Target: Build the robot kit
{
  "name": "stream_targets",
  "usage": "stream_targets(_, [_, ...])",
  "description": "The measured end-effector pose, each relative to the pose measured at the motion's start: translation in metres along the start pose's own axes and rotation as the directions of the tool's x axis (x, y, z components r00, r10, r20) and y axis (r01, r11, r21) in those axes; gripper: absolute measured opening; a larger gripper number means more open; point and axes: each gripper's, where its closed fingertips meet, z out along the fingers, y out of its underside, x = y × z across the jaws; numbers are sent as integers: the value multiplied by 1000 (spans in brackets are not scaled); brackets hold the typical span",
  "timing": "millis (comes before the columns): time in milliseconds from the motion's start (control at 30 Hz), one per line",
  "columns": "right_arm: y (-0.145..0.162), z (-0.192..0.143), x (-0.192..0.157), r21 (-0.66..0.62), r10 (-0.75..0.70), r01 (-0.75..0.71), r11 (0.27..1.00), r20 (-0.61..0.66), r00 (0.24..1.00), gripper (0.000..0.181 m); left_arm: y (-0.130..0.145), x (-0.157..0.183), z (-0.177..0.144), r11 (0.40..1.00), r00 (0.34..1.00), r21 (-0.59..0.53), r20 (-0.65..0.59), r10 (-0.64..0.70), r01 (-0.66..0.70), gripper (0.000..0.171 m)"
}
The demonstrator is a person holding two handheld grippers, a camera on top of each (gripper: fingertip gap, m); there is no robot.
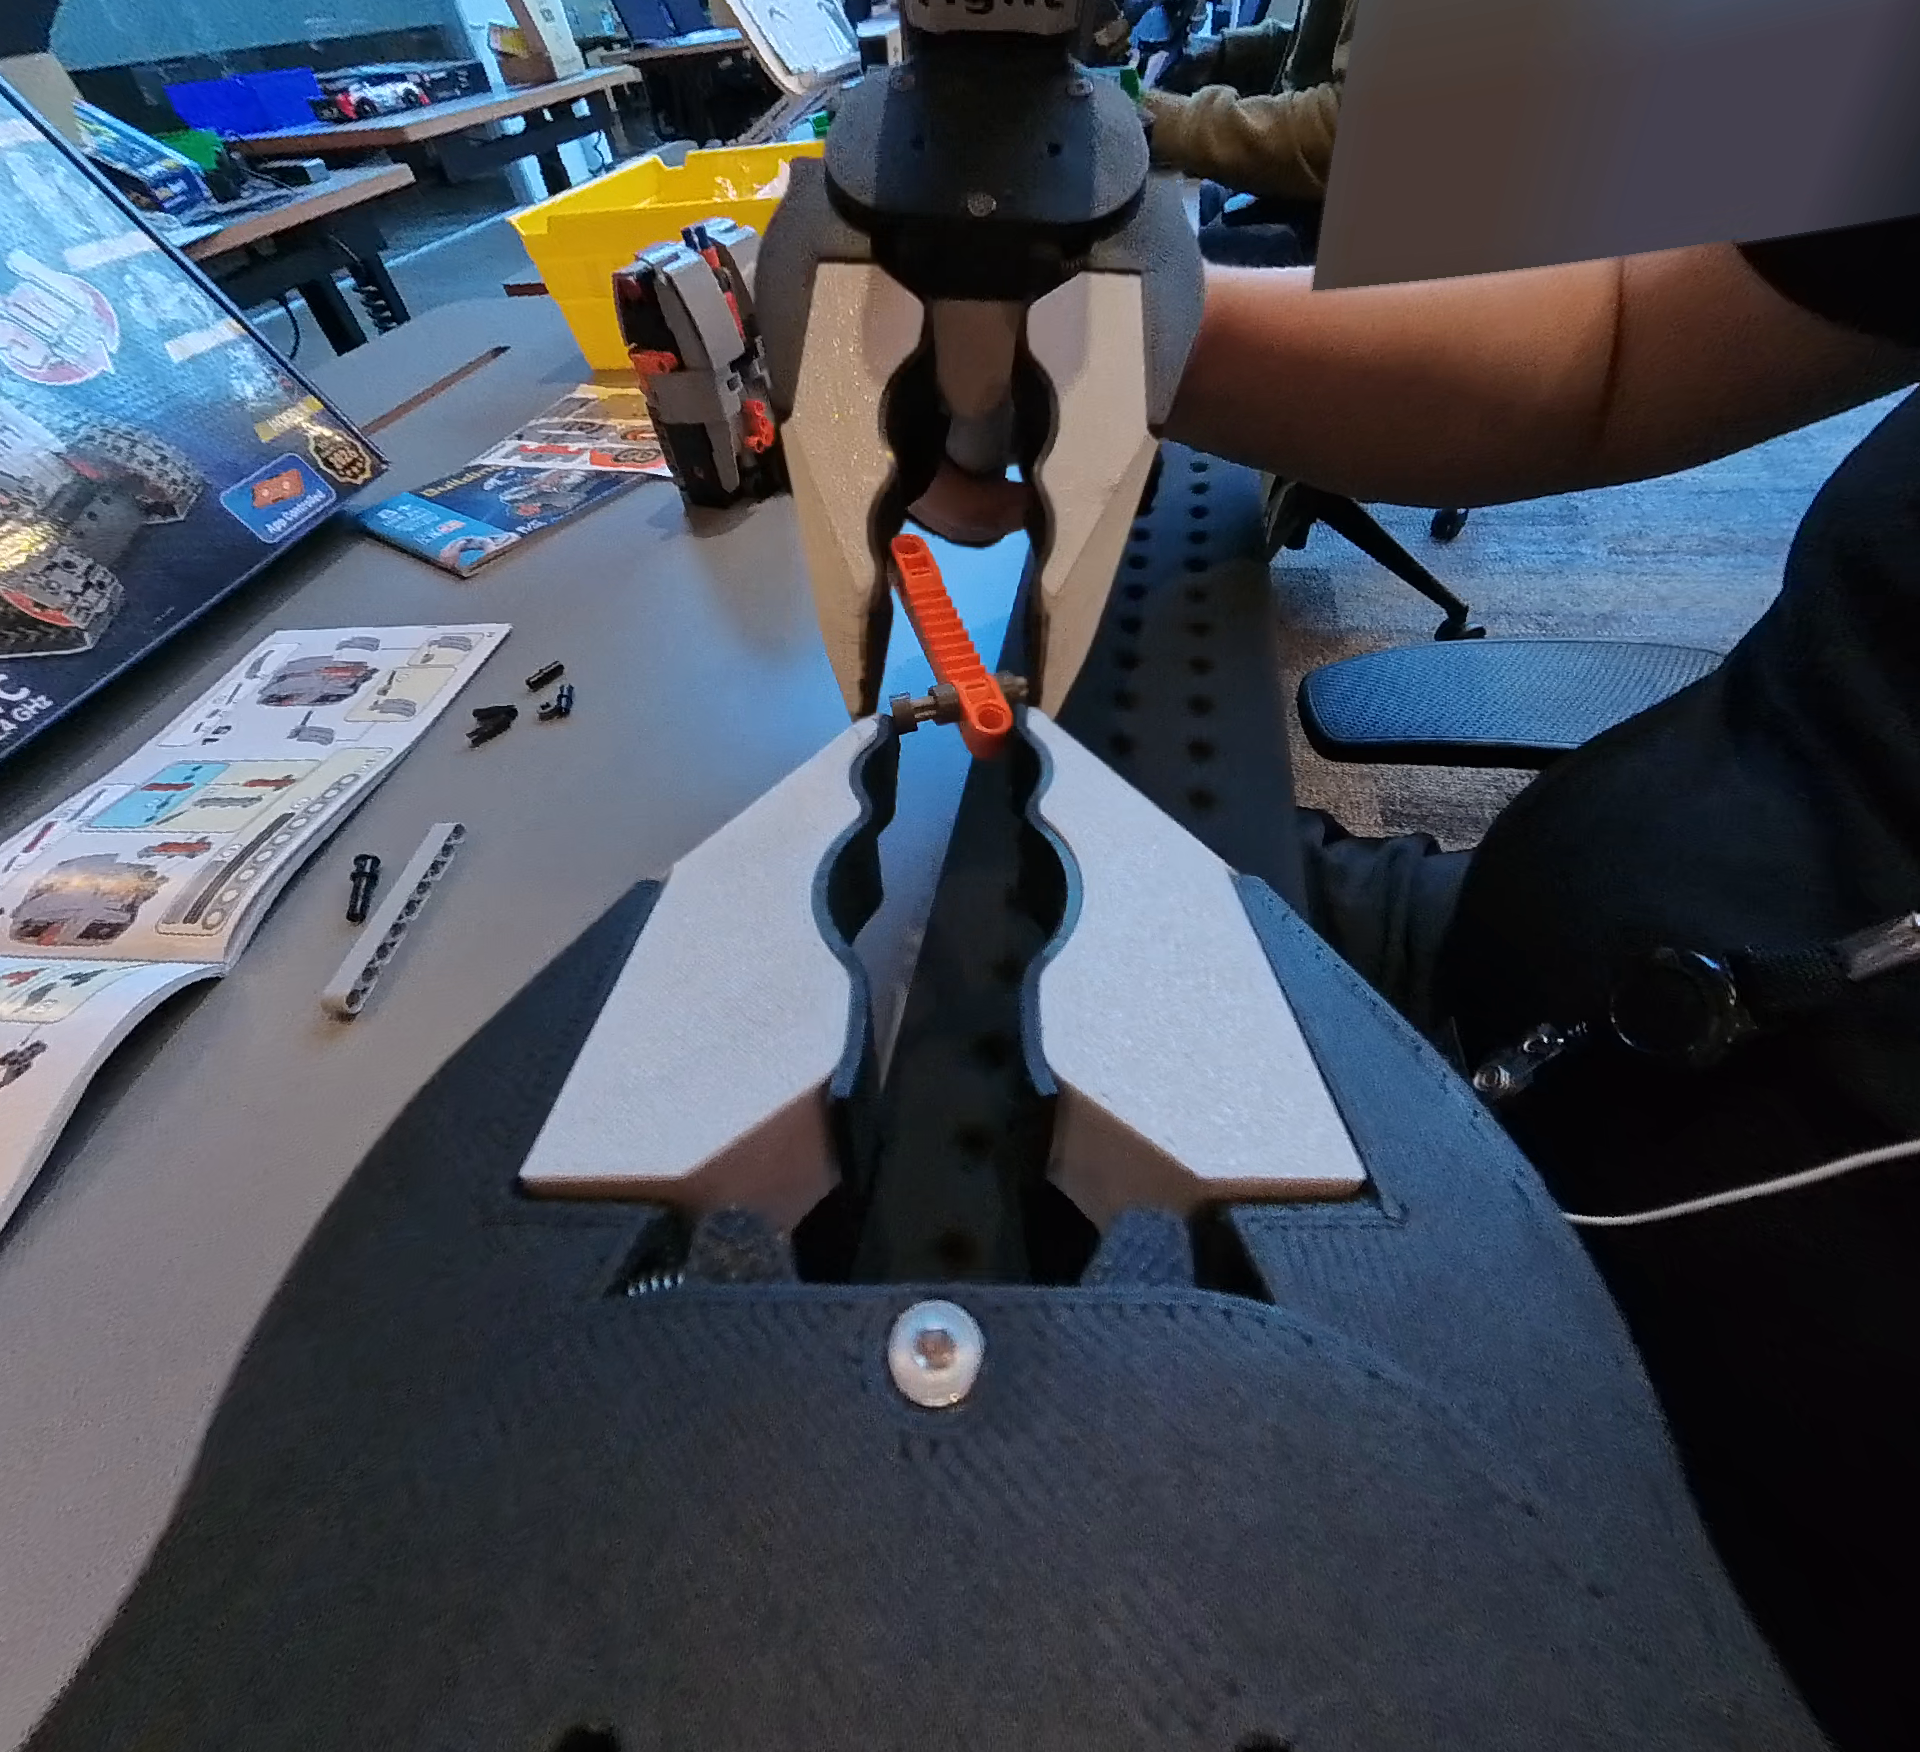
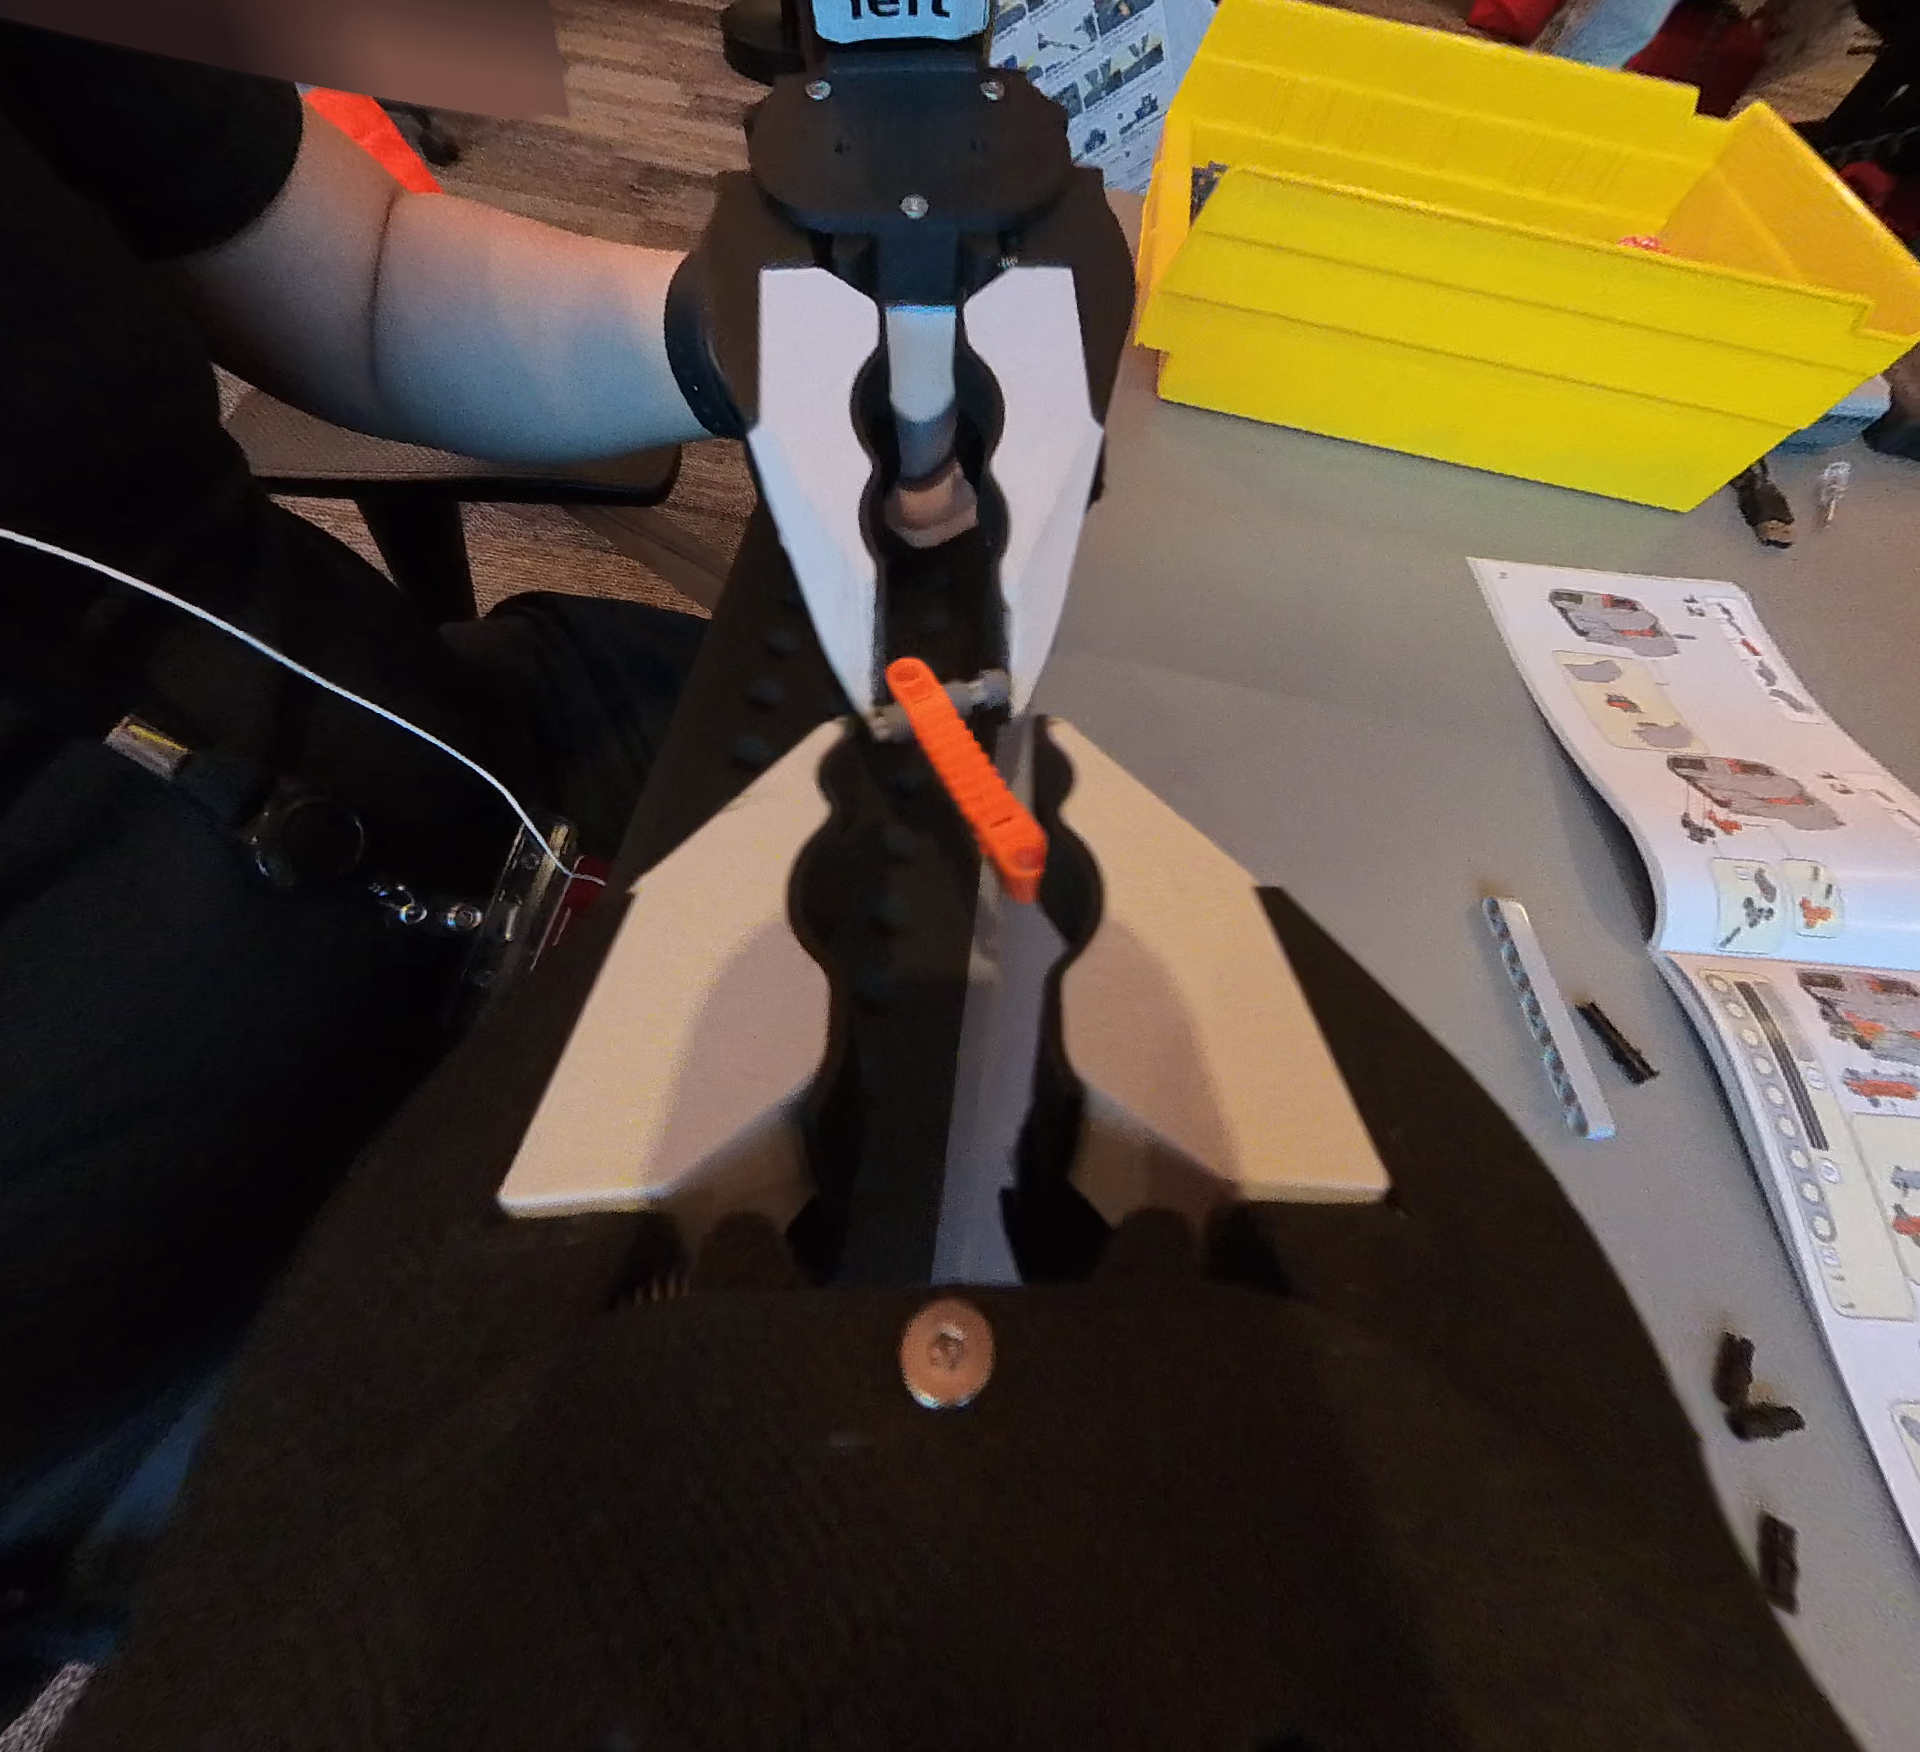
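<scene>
A: Left gripper (image 1: 958, 720)?
B: Clamped end to end on grey pin (image 1: 928, 703). Seated through end hole of orange beam (image 1: 948, 637).
A: Right gripper (image 2: 945, 731)?
B: Fingers around beam, mid-air off table (image 1: 675, 642) edge. Clamped or not, can't tell.
A: Beam look?
B: Long, thin, row of holes. Grey beam (image 1: 395, 918) loose beside booklet (image 1: 208, 819).
</scene>
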Motion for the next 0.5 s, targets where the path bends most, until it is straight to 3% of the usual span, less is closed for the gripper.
stream_targets(367, [6,2,-1,10,26,-27,1000,18,999,21,3,-1,0,999,999,-11,21,36,-36,16])
stream_targets(400, [6,2,-3,12,14,-15,1000,20,1000,14,2,2,0,999,999,-6,10,44,-44,4])
stream_targets(500, [8,4,-6,8,5,-5,1000,29,1000,11,5,0,1,996,996,-24,29,90,-89,4])
